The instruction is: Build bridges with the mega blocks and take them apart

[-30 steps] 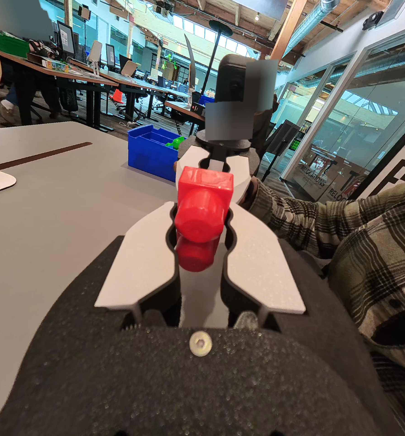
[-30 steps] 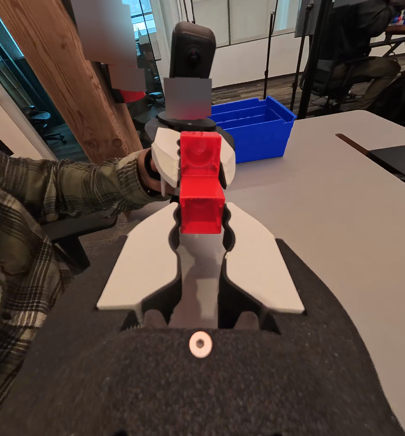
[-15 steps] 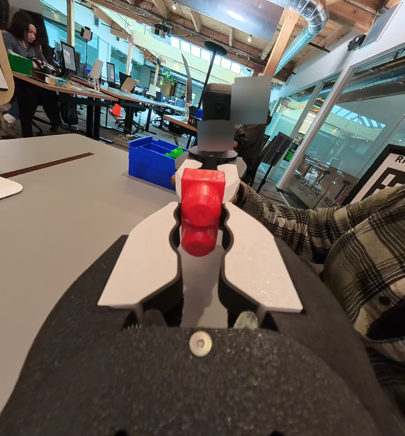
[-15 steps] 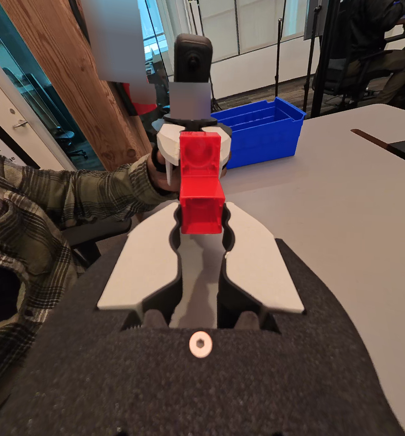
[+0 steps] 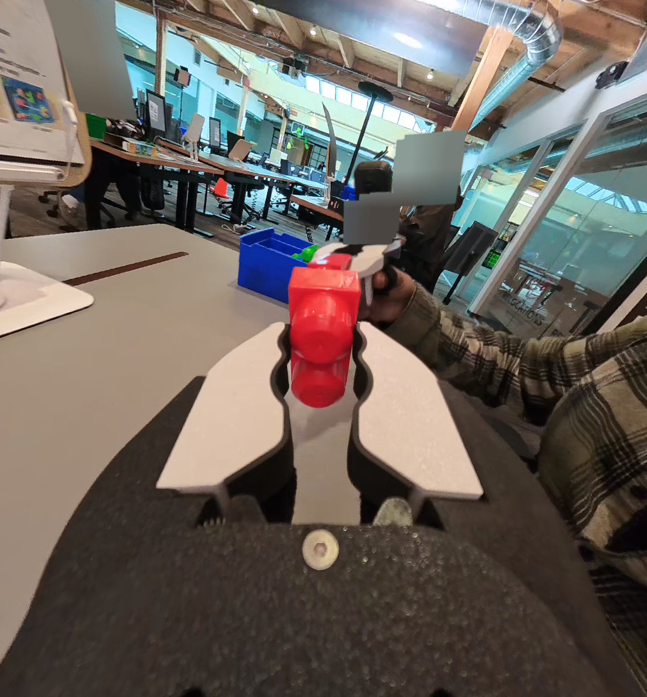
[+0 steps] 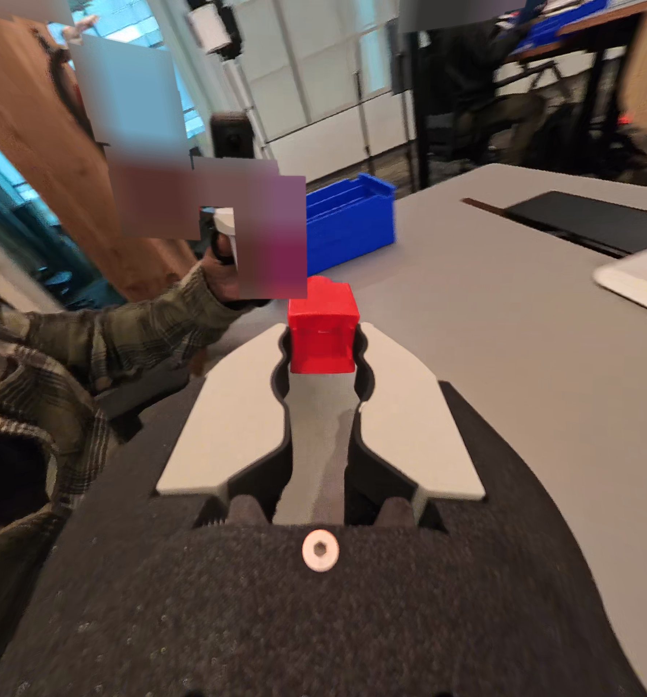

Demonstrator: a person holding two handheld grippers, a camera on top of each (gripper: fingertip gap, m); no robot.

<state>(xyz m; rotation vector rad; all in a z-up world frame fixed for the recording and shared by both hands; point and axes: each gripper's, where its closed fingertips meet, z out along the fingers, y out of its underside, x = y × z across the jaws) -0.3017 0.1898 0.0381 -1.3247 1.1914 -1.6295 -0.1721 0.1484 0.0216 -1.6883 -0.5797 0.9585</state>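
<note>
My left gripper [image 5: 320, 333] is shut on a red mega block [image 5: 323, 290], whose two round studs point back at the camera, held above the grey table [image 5: 107, 377]. My right gripper [image 6: 321, 330] is shut on another red block [image 6: 321, 350], whose hollow underside faces its camera. In the left wrist view the right gripper [image 5: 343, 260] is farther off, holding its red block [image 5: 329, 262] clear of mine. In the right wrist view a blur patch hides most of the left gripper; only the hand [image 6: 220, 275] holding it shows.
A blue bin [image 5: 265, 271] with a green piece [image 5: 305, 252] stands at the table's far edge; it also shows in the right wrist view [image 6: 348, 226]. A white stand base [image 5: 24, 301] lies to the left. A black pad [image 6: 593, 222] lies on the table. Plaid sleeves [image 5: 540, 377] cross nearby.
The two red blocks were together between the facing grippers. Now they are apart, one in each gripper, and the grippers have drawn away from each other.
</note>
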